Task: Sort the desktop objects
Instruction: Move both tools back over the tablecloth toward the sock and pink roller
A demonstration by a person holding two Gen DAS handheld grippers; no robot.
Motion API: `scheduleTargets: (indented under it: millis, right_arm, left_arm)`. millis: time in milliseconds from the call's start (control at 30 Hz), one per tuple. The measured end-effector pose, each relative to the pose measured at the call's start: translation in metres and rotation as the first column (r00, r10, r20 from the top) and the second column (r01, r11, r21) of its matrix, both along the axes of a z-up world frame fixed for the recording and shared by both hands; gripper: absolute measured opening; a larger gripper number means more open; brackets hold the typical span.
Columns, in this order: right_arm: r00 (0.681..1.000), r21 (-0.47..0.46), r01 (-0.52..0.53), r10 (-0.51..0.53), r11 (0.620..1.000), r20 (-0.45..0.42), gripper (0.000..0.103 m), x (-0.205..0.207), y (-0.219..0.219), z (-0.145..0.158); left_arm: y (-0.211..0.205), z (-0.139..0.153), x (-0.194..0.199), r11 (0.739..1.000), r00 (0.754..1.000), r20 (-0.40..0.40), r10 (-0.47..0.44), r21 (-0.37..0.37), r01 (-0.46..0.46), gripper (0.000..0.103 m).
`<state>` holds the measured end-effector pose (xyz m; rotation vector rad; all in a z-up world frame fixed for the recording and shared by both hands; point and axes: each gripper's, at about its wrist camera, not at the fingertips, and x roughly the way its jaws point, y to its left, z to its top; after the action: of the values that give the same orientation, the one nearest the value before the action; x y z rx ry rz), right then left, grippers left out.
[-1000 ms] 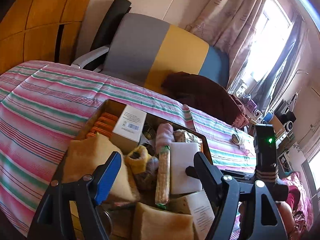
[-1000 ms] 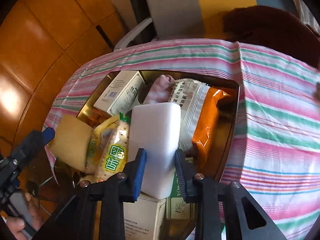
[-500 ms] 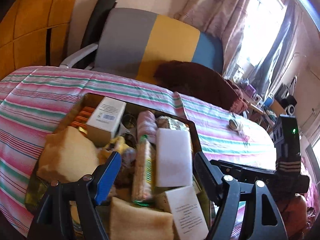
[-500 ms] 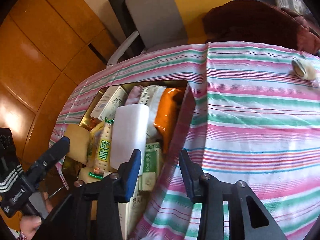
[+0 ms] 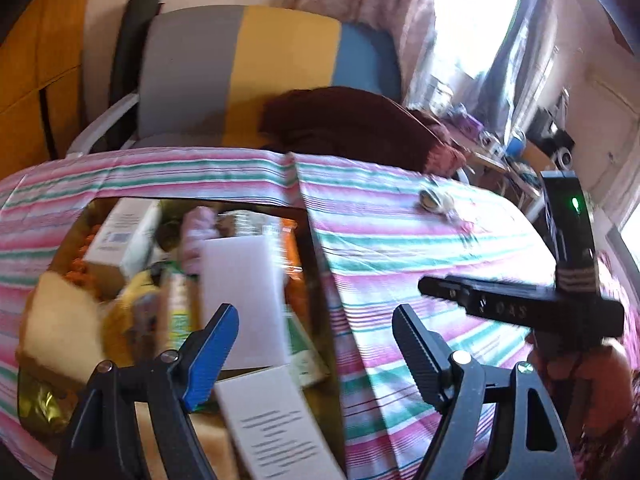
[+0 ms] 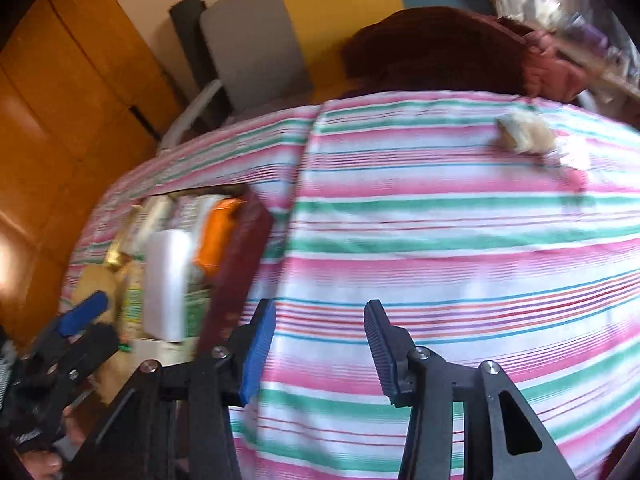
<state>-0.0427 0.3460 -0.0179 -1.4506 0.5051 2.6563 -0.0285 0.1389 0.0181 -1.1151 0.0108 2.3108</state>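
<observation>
A dark red box (image 6: 240, 264) on the striped tablecloth holds several items: a white sponge block (image 5: 242, 300), cartons, snack packs and an orange packet (image 6: 218, 236). My left gripper (image 5: 316, 344) is open and empty, over the box's right rim (image 5: 320, 288). My right gripper (image 6: 320, 344) is open and empty, above the bare cloth to the right of the box. A small pale fluffy object (image 6: 526, 132) lies on the cloth far right; it also shows in the left wrist view (image 5: 438, 202).
A grey, yellow and blue chair (image 5: 248, 76) with a dark red garment (image 5: 352, 124) stands behind the table. Orange wooden panels (image 6: 60, 92) are at the left. A window and cluttered shelves (image 5: 500, 132) are at the right.
The right gripper let go of the white sponge block in the box, opened and swung right over the cloth. The left gripper also shifted to the right.
</observation>
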Motion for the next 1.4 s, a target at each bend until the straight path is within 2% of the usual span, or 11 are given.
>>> scheduleTargets:
  millis: [200,433,700,767,867,1000,1133,1200,1400]
  right_arm:
    - [0.998,0.061,0.066,-0.066,0.996,0.0,0.048,0.005,0.044,0.005]
    - [0.995,0.154,0.089,-0.093,0.984,0.022,0.052,-0.002,0.087,0.007]
    - [0.991,0.225,0.107,-0.123,0.968,0.057,0.053,-0.01,0.128,-0.001]
    - [0.988,0.208,0.113,-0.131,0.972,0.075,0.054,-0.013,0.142,-0.005]
    - [0.977,0.131,0.169,-0.184,0.977,0.106,0.057,-0.017,0.175,-0.013]
    - [0.938,0.114,0.317,-0.329,0.942,0.112,0.058,-0.02,0.237,-0.021]
    - [0.916,0.08,0.389,-0.395,0.918,0.072,0.063,-0.027,0.277,-0.023]
    - [0.913,0.06,0.402,-0.405,0.914,0.05,0.067,-0.031,0.286,-0.024]
    - [0.913,0.023,0.408,-0.408,0.913,0.012,0.067,-0.048,0.297,-0.034]
  left_arm:
    - [0.042,0.001,0.006,0.996,0.997,0.003,-0.078,-0.031,0.078,0.081]
    - [0.079,-0.004,0.009,0.986,0.988,0.019,-0.155,-0.058,0.156,0.081]
    - [0.106,-0.017,0.006,0.978,0.981,0.055,-0.188,-0.079,0.192,0.081]
    - [0.112,-0.021,0.006,0.976,0.978,0.064,-0.197,-0.083,0.202,0.081]
    - [0.118,-0.024,0.004,0.973,0.976,0.072,-0.206,-0.093,0.213,0.081]
    - [0.122,-0.028,0.003,0.973,0.975,0.081,-0.206,-0.093,0.213,0.081]
    - [0.128,-0.036,-0.001,0.971,0.972,0.109,-0.206,-0.103,0.217,0.081]
    - [0.131,-0.04,-0.002,0.97,0.971,0.12,-0.208,-0.103,0.22,0.081]
    - [0.143,-0.044,-0.006,0.965,0.966,0.13,-0.223,-0.115,0.238,0.081]
